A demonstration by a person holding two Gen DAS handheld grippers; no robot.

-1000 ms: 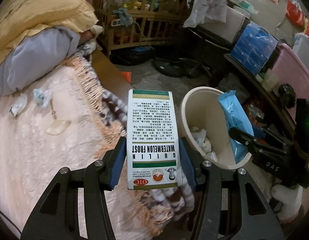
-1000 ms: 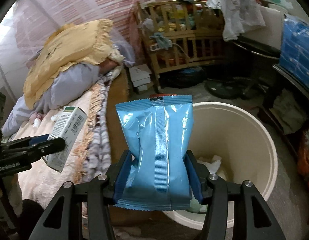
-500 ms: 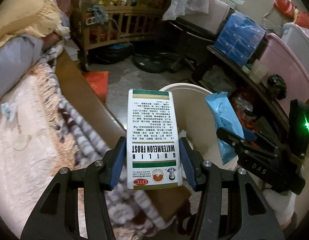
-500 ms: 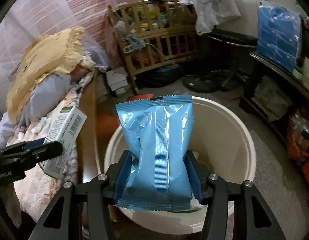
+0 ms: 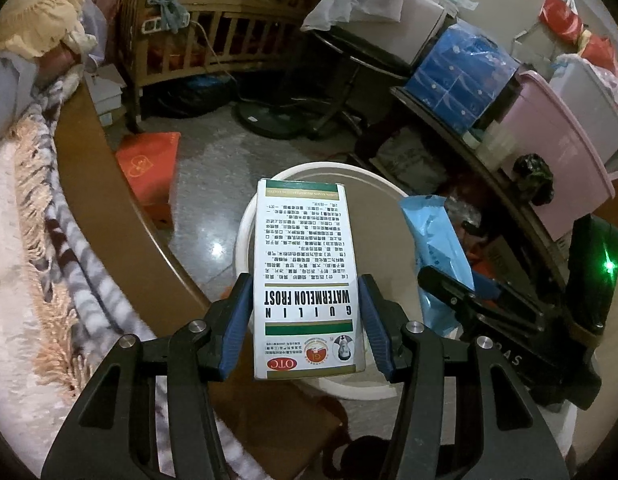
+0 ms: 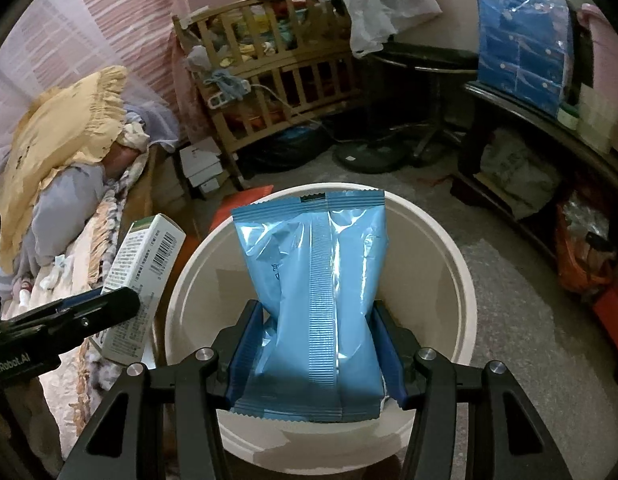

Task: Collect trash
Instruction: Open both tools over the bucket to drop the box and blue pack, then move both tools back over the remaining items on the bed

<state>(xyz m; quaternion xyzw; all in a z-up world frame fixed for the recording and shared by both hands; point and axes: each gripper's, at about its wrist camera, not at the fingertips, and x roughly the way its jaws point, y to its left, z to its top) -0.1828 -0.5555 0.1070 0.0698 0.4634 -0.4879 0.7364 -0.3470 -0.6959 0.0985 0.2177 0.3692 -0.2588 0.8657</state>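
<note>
The cream round bin point(image 6: 465, 288) sits on the floor beside the bed point(image 5: 25, 280). Over it, the right tongs point(image 6: 317, 354) clench a glossy blue snack packet point(image 6: 313, 300) — the left tongs point(image 5: 305, 328) grip a white-and-green medicine box point(image 5: 305, 272), printed "Watermelon Frost".

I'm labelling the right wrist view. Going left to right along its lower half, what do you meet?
Left hand-held gripper → white box → bin rim → blue packet in the right hand-held gripper → bare floor → orange bag.
</note>
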